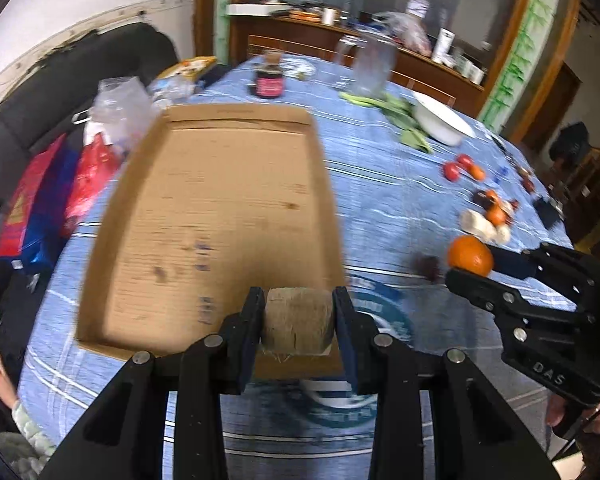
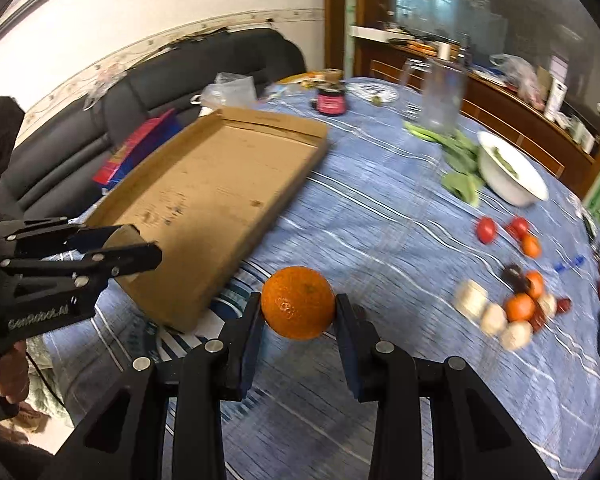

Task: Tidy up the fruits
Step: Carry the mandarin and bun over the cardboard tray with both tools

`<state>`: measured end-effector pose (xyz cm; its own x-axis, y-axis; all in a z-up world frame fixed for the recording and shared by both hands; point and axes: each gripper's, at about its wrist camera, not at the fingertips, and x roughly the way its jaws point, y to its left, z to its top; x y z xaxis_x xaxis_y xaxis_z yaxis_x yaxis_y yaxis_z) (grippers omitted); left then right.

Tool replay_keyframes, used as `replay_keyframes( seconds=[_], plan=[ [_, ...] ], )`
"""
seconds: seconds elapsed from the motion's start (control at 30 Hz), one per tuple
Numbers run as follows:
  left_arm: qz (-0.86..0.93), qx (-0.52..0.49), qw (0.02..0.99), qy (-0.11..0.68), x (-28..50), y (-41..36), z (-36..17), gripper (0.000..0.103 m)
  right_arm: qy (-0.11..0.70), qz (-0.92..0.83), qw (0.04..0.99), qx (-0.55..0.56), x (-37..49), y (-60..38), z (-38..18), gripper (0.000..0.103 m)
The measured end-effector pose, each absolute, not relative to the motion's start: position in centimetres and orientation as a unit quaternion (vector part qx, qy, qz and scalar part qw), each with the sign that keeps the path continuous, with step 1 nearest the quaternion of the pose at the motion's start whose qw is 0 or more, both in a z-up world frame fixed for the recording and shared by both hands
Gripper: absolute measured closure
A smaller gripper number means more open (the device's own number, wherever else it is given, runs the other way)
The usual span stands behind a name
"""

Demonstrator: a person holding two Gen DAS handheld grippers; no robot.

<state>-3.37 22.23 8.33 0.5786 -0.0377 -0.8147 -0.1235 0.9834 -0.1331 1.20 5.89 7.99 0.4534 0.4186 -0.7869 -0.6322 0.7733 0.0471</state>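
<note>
My left gripper [image 1: 299,326] pinches a brown fruit [image 1: 298,320] over the tray's [image 1: 220,200] near edge; my right gripper [image 2: 298,312] clamps an orange [image 2: 298,302] above bare cloth [image 2: 380,220].

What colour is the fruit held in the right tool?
Orange, with a dimpled peel; it shows best in the right wrist view, clamped in the right tool.

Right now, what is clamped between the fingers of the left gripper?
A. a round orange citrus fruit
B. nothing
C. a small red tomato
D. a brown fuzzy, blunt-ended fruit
D: in the left wrist view the left gripper is shut on a brown fuzzy, blunt-ended fruit over the near edge of the flat cardboard tray; the round orange citrus fruit sits in the right gripper.
</note>
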Motion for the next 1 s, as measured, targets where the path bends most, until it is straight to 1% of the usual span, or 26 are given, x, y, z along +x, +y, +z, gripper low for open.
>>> replay_keyframes(
  seconds=[0.4,0.63,0.9,0.93,0.97,1.0],
  plan=[
    [0.097,-0.105,0.872,0.468,-3.0,29.7,6.4,0.069,0.426,0.369,0.813,-0.145,2.0,14.2,6.4,0.065],
    [0.099,-0.105,0.860,0.489,-2.4,31.0,4.3,0.069,0.452,0.382,0.793,-0.147,2.7,16.8,3.9,0.065],
    [0.096,-0.101,0.856,0.497,-2.1,31.1,3.6,0.069,0.465,0.382,0.782,-0.163,2.6,18.2,2.3,0.064],
    [0.098,-0.100,0.856,0.498,-2.0,31.0,3.6,0.067,0.465,0.382,0.782,-0.165,2.6,18.3,2.3,0.064],
    [0.101,-0.098,0.855,0.499,-2.0,31.0,3.6,0.062,0.466,0.381,0.781,-0.167,2.6,18.4,2.2,0.064],
    [0.105,-0.095,0.855,0.500,-1.9,31.1,3.5,0.059,0.466,0.380,0.781,-0.170,2.5,18.4,2.2,0.064]
  ],
)
